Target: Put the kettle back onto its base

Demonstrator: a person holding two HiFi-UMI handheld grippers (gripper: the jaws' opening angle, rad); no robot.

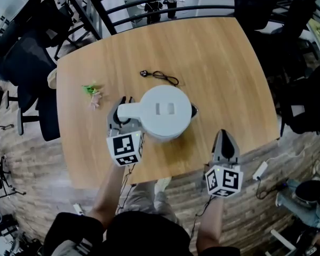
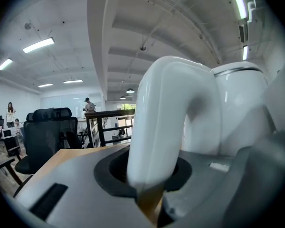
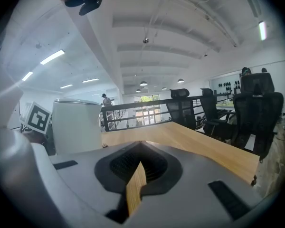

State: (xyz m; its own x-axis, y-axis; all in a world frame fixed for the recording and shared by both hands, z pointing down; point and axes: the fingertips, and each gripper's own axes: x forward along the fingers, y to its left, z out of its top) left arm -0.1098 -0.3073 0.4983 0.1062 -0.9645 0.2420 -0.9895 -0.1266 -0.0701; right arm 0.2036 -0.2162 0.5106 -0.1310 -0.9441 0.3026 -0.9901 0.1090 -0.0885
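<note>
The kettle (image 1: pixel 165 113) was a plain white one, round body with a flat lid (image 1: pixel 165 106) shut on top, sitting upright over the near-middle of the counter (image 1: pixel 229 57). Its thick looped handle (image 1: pixel 129 111) pointed left and was clamped in the left tongs (image 1: pixel 124 108) (glossy plastic, fat curve). Couldn't make out the base under it.
</note>
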